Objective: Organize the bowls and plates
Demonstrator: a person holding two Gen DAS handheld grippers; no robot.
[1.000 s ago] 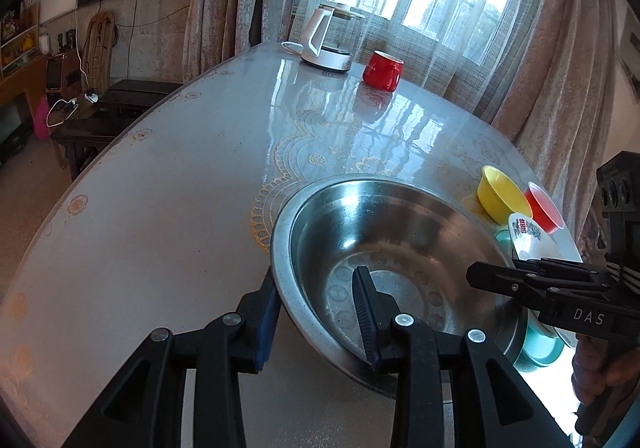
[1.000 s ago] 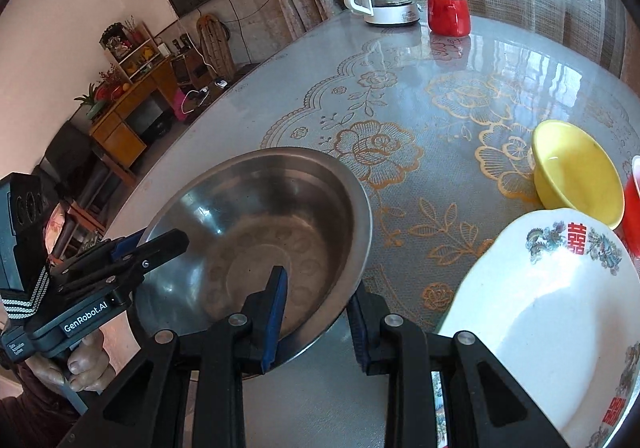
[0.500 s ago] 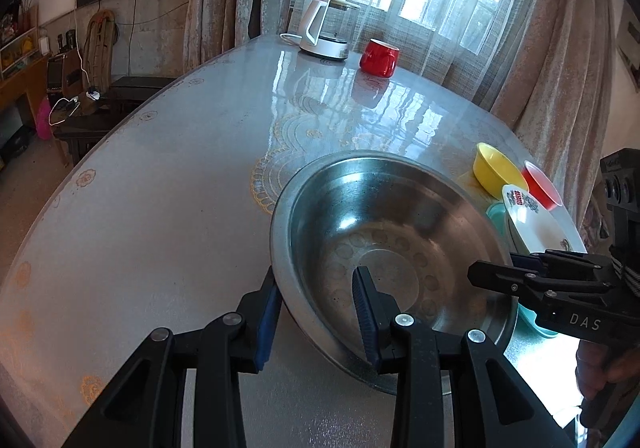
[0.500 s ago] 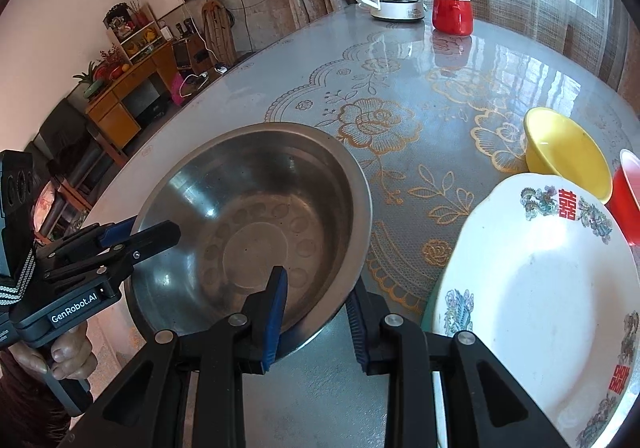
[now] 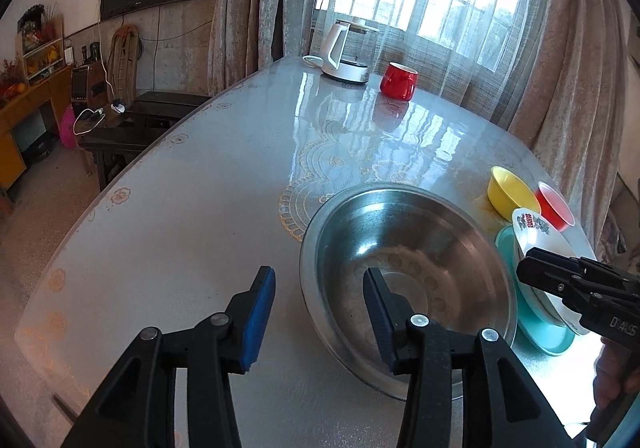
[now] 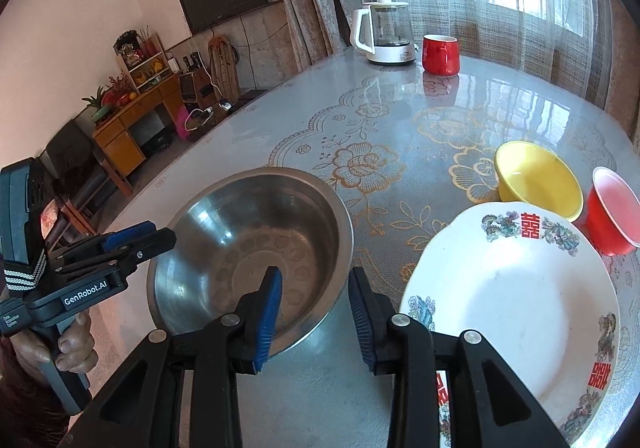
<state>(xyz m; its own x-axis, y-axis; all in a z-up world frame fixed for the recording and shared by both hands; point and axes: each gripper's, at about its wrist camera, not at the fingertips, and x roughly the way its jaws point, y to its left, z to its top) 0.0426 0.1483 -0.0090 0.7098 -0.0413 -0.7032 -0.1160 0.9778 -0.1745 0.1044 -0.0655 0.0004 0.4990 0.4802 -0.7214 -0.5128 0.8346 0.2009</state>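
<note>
**Both claws letting go of the steel bowl**

The left gripper (image 5: 320, 302) is spreading its jaws right now, and the steel bowl (image 5: 404, 268) is sitting on the table (image 5: 200, 208) with its near rim running between them; the outer blue pad is standing clear of the rim, the inner finger is hanging over the bowl's hollow, so nothing is being pinched; the bowl is lying just ahead of this claw and a touch to its right.

The right gripper (image 6: 314, 298) is opening too; one finger is reaching inside the bowl (image 6: 248, 248), the other is sitting outside it, and the rim is passing between them with daylight on both sides; released, then, not grasping; from here the bowl is spreading ahead and to the left.

Just right of that claw, the white plate (image 6: 516, 288) with red characters is lying on a teal plate (image 5: 540, 332); whether the plate is touching the outer finger, I cannot tell; beyond it, further ahead and right, the yellow bowl (image 6: 536, 180) and the red cup (image 6: 612, 208) are sitting side by side, close together.

Far ahead of both claws, the kettle (image 6: 386, 32) and the red mug (image 6: 440, 54) are standing near the window; a hand (image 6: 68, 340) is gripping the left tool's handle.
</note>
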